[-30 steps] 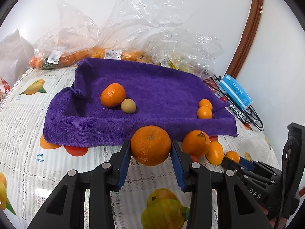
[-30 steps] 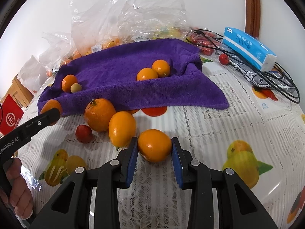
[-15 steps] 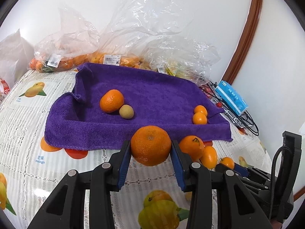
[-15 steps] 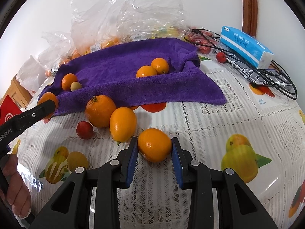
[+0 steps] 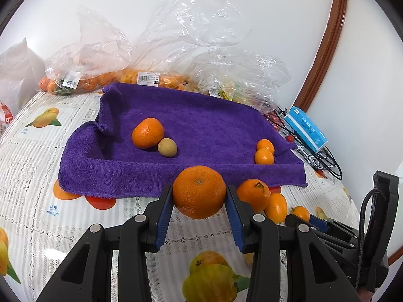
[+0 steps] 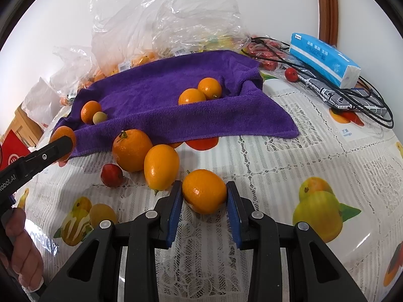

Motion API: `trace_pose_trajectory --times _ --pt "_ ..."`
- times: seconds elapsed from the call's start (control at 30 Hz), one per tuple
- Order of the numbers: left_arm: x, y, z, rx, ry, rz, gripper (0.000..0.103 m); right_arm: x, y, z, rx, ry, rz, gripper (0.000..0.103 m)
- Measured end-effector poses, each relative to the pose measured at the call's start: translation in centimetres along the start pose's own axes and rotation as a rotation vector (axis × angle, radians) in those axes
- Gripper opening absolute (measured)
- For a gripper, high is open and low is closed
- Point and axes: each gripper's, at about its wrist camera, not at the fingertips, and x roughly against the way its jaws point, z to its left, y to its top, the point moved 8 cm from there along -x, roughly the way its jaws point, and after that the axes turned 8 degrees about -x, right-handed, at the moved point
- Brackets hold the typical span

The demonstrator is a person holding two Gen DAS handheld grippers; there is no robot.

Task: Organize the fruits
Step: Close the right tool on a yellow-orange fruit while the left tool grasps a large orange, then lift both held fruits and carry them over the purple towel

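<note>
1. Nearest, left gripper clamped on a large mandarin, lifted before the purple towel's near edge
2. Right gripper clenched on a small oval orange fruit over the tablecloth
3. Just beyond, stemmed mandarin, oval fruit and red cherry clustered by the towel's near edge
4. On the towel: mandarin touching a longan left, two kumquats right
5. Plastic bags of fruit along the far edge
</note>
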Motion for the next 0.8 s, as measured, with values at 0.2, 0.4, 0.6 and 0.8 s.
trace_pose_trajectory --times 0.2,0.4,0.6,0.8 --pt "-0.3 -0.1 -0.2 -0.011 0.008 0.006 0.039 0.0 0.0 0.0 -0.005 0.003 -0.001 0.034" --pt "-0.1 0.0 -0.1 -0.004 0.009 0.004 0.039 0.0 0.1 -0.1 -0.015 0.009 -0.003 0.034" --pt "0.4 0.2 0.3 0.004 0.014 -0.011 0.039 0.6 0.1 0.0 -0.006 0.019 -0.006 0.034" --pt "0.6 0.9 0.9 0.020 0.026 -0.020 0.039 2.7 2.7 0.2 0.015 0.012 -0.069 0.034"
